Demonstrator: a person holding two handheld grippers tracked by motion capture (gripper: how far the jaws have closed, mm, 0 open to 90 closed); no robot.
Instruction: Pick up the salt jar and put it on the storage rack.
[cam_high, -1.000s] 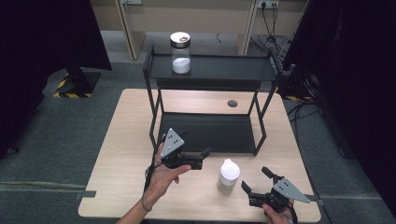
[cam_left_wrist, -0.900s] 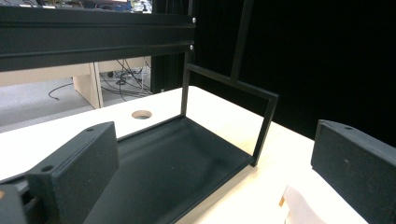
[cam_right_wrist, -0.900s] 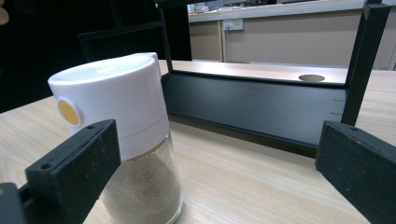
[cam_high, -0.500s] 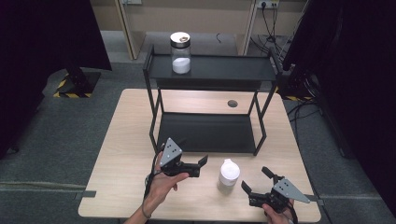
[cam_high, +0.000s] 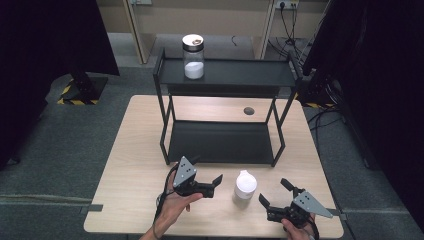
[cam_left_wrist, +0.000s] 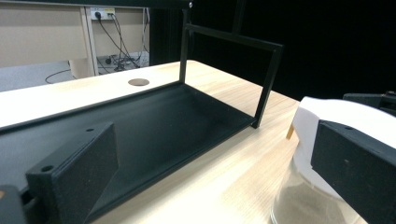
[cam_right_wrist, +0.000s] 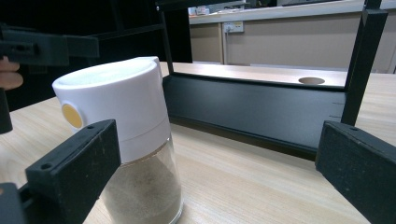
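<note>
Near the desk's front edge, a little right of its middle, stands the shaker jar (cam_high: 245, 186), upright, its long axis vertical, between my two grippers. My left gripper (cam_high: 206, 186) lies just beside it on the left, jaws spread and pointing toward it along the front edge; in the left gripper view the white cap (cam_left_wrist: 348, 122) sits at the right-hand jaw, partly behind it, so the jar is off-centre to that side rather than squarely between the jaws. My right gripper (cam_high: 274, 194) lies near the desk's front right corner, jaws also spread and holding nothing; in the right gripper view the jar (cam_right_wrist: 128, 140) stands toward the left-hand jaw, close but not clamped. I judge the left gripper the nearer of the two, and the coming grasp turns on shifting it sideways until the jar's body is centred in the gap.

Contents: the shaker jar has a clear glass body about half filled with a brownish powder (cam_right_wrist: 140, 189) under a white cap bearing a small yellow button (cam_right_wrist: 72, 115). A second jar (cam_high: 193, 56), clear with a dark lid, stands at the left end of the black rack's top shelf (cam_high: 250, 74) and holds a white powder in its lower part. The rack's lower shelf (cam_high: 220, 142) is bare.
</note>
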